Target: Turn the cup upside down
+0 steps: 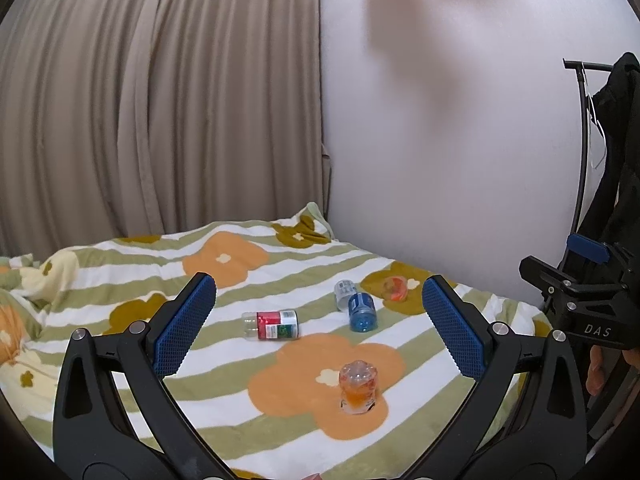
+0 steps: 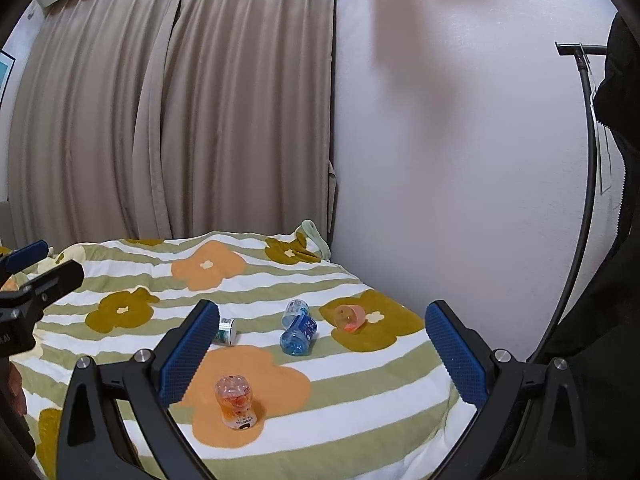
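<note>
Orange-tinted clear cup (image 1: 357, 388) standing base-up on bedspread (image 1: 120, 280), long axis vertical, left gripper (image 1: 320, 330) and right gripper (image 2: 322, 350) both spread wide, empty, only right view shows printed label near rim.

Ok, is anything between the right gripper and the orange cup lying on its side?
Nothing visible does. The open right gripper faces the orange cup across bare blanket; the blue bottle lies apart, to its left.
</note>
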Available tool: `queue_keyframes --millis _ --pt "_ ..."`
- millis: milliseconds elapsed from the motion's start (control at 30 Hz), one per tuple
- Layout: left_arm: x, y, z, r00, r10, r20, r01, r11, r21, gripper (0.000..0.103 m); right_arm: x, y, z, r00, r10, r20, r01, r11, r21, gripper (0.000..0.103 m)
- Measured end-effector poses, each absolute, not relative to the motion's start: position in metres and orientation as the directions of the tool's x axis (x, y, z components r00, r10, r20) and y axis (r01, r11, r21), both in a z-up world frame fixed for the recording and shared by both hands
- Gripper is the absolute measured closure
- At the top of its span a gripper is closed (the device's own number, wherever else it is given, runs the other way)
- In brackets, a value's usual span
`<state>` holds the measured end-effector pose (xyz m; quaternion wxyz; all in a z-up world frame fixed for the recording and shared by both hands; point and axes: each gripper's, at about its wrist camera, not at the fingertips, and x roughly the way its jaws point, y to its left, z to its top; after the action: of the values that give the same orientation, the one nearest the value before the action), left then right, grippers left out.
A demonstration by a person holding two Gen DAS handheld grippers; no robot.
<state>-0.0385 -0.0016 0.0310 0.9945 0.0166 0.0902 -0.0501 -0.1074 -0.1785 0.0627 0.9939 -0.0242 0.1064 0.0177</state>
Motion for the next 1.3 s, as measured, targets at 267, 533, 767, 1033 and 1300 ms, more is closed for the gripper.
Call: queue_keyframes --millis 267,533,767,1033,1300 --pt "-0.0396 0.0001 0.0297 0.978 -0.098 -0.186 0.104 0.994 0.024 0.000 -0.1049 -0.1789 0.0642 0.975 0.034 -0.219 -0.039 0.999 -0.019 0.000" --pt "-0.0395 0.0027 0.0294 0.976 -0.106 -0.188 0.112 0.993 0.022 0.000 -0.1056 -0.1789 0.0646 0.974 0.029 -0.225 -0.034 0.999 -0.022 0.000" --pt "-0.0378 0.0011 0.0311 0.976 -0.113 -0.189 0.120 0.993 0.023 0.000 -0.1072 -0.1784 0.0641 0.974 0.025 -0.226 -0.030 0.999 -0.021 0.000" --pt "-0.0373 0.0012 0.0313 0.975 -0.114 -0.188 0.121 0.992 0.025 0.000 -0.1082 -0.1775 0.0632 0.973 0.022 -0.230 -0.028 0.999 -0.021 0.000" --pt "-0.0366 0.0007 0.0313 0.975 -0.114 -0.191 0.121 0.992 0.026 0.000 -0.1111 -0.1775 0.0597 0.972 0.018 -0.235 -0.024 1.000 -0.020 0.000"
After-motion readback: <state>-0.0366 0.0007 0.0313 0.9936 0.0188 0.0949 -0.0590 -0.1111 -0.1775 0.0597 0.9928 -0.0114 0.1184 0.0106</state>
